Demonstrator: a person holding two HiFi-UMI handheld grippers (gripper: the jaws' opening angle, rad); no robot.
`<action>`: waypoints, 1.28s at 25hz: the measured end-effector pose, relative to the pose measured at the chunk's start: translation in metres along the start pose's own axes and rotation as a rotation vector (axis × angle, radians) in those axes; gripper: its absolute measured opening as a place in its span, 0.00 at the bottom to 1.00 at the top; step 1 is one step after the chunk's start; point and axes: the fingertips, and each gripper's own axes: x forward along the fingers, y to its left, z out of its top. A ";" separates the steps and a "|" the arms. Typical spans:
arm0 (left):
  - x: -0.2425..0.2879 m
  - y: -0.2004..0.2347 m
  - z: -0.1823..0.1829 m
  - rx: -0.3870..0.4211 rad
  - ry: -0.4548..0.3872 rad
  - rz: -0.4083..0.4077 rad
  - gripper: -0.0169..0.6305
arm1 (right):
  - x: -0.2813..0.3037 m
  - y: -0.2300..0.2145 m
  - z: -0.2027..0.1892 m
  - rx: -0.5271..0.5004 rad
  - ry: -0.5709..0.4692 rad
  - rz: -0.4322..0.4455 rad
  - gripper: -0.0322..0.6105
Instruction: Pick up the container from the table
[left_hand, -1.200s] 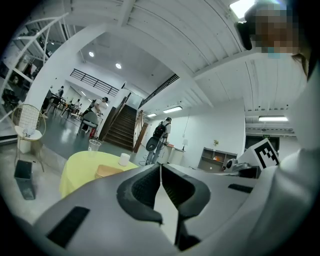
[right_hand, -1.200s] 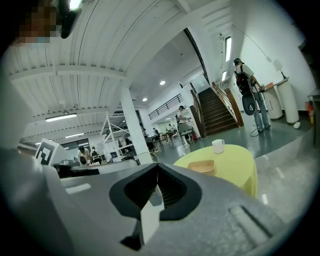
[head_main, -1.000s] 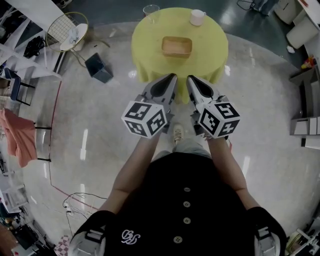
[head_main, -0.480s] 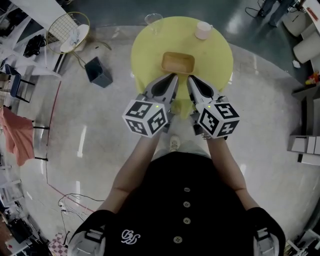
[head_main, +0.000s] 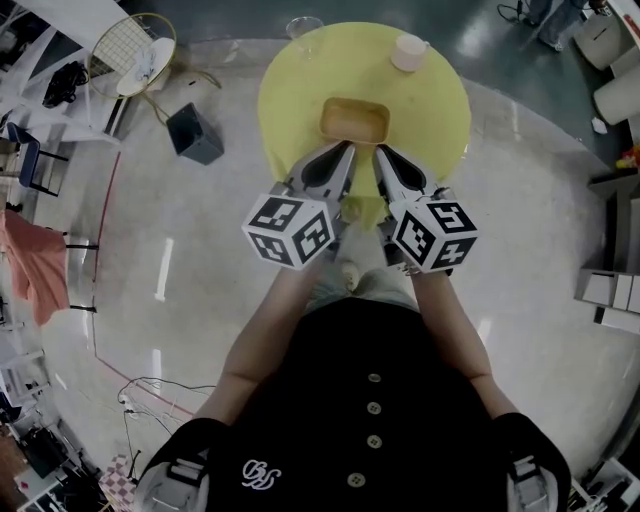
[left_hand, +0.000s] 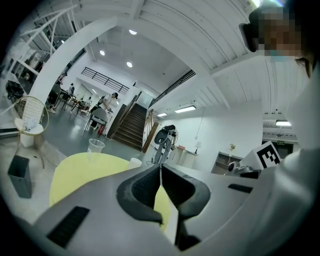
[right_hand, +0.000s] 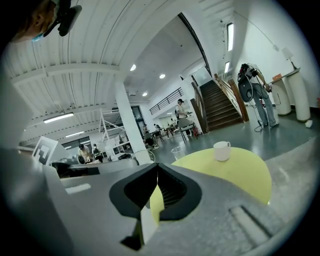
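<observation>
A tan rectangular container (head_main: 354, 121) lies near the middle of a round table with a yellow cloth (head_main: 290, 100). Both grippers hover side by side over the table's near edge, just short of the container. My left gripper (head_main: 349, 148) is shut with nothing between its jaws, and its tip points at the container's near left corner. My right gripper (head_main: 378, 152) is shut and empty too, aimed at the near right corner. In the left gripper view the closed jaws (left_hand: 160, 167) hide the container; the right gripper view (right_hand: 157, 167) hides it likewise.
A white mug (head_main: 409, 52) (right_hand: 221, 150) stands at the table's far right, a clear plastic cup (head_main: 303, 30) (left_hand: 94, 148) at its far left. On the floor to the left are a dark box (head_main: 193, 133) and a wire-backed chair (head_main: 128, 58). White bins (head_main: 615, 95) stand far right.
Both grippers have come closer to the table together, from short of its near edge to over it, close to the container. Both jaws stayed shut.
</observation>
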 end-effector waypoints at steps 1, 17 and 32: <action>0.001 0.001 -0.001 -0.001 0.006 -0.004 0.06 | 0.001 0.000 -0.002 0.005 0.003 -0.003 0.05; 0.059 0.052 0.006 -0.027 0.086 -0.039 0.06 | 0.049 -0.051 0.001 0.090 0.018 -0.117 0.06; 0.110 0.125 0.001 -0.080 0.205 -0.049 0.06 | 0.100 -0.109 -0.007 0.184 0.061 -0.251 0.06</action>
